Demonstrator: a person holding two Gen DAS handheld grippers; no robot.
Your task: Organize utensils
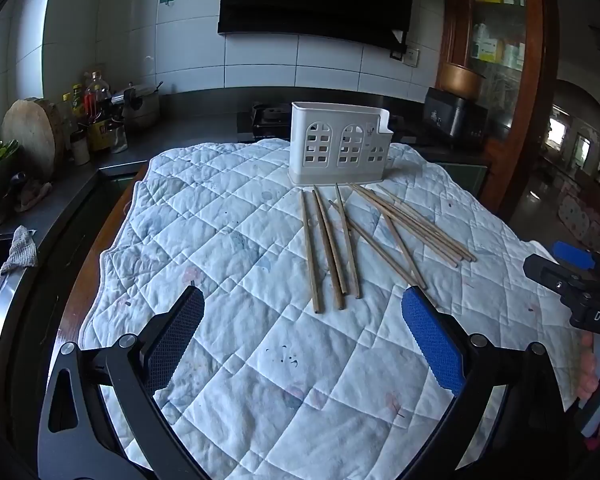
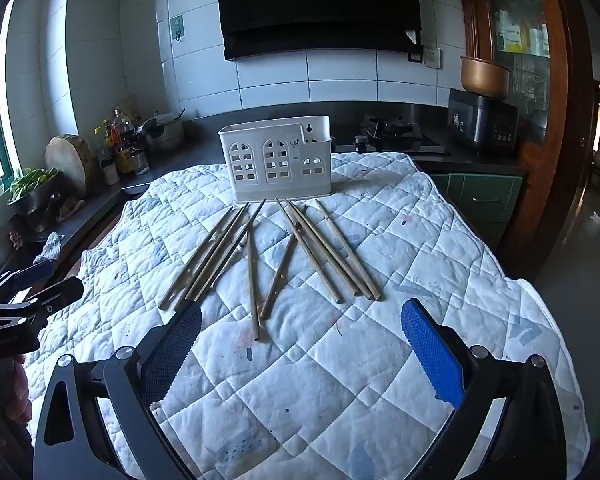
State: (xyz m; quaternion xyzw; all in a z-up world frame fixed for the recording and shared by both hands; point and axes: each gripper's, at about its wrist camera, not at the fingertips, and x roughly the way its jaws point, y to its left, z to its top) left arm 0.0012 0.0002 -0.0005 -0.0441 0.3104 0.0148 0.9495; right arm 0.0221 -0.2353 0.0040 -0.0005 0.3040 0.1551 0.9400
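I stand over a white quilted cloth spread on the table. At its far edge sits the white slotted utensil holder, upright and empty as far as I can see. Between it and me the wooden chopsticks lie scattered flat, about 10 of them, their long axes running mostly away from me toward the holder, fanned out. My right gripper hangs just short of their near tips, jaws spread wide, holding nothing. My left gripper is likewise wide and empty, the sticks ahead and slightly right. Either hand looks about equally near.
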